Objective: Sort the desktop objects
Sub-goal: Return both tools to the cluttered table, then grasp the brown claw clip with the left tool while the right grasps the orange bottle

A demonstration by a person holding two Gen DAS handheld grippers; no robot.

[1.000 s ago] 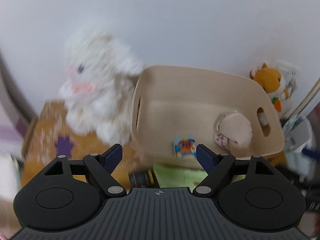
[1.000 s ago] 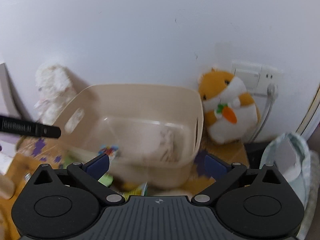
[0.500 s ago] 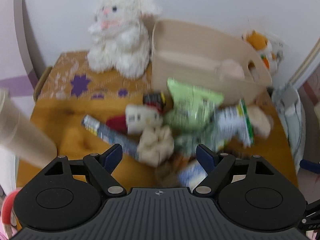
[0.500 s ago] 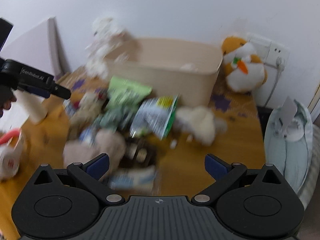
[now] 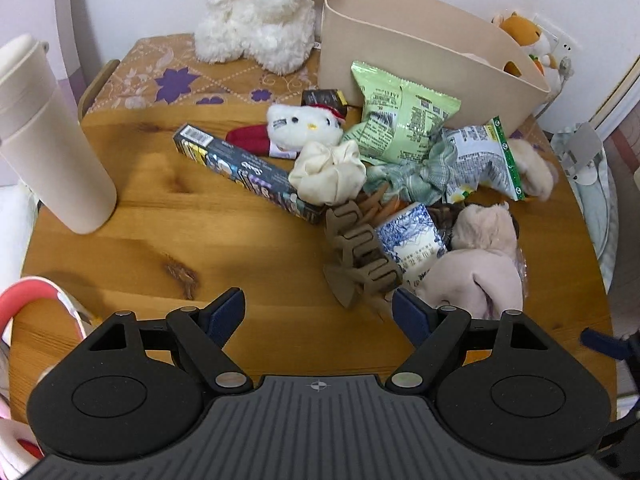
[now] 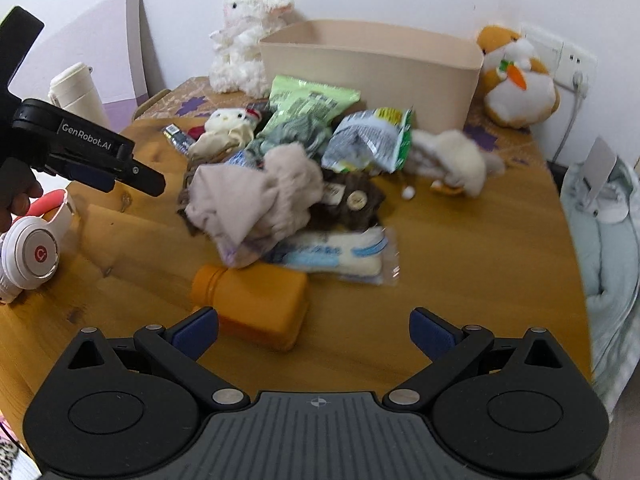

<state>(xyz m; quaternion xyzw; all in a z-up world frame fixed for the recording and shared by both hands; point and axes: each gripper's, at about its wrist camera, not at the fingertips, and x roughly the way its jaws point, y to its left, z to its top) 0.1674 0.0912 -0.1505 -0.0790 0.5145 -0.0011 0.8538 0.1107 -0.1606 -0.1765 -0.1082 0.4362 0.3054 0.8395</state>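
Note:
A heap of items lies on the round wooden table (image 5: 168,208) before a beige bin (image 5: 416,48): green snack bags (image 5: 404,120), a dark long box (image 5: 248,172), a white kitten plush (image 5: 304,124), a brown hair claw (image 5: 356,252), pink cloth (image 6: 256,196) and an orange bottle (image 6: 256,300). My left gripper (image 5: 318,312) is open and empty, just short of the hair claw. My right gripper (image 6: 314,332) is open and empty, with the orange bottle by its left finger. The left gripper also shows in the right wrist view (image 6: 148,178).
A white rabbit plush (image 5: 256,12) sits left of the bin and an orange hamster plush (image 6: 516,80) right of it. A cream tumbler (image 5: 52,140) and white-pink headphones (image 6: 32,248) stand at the table's left. A pale blue cushion (image 6: 608,248) lies off the right edge.
Both grippers have pulled back from over the bin and tilted down, so the heap on the table has come into view. Both stay open and empty.

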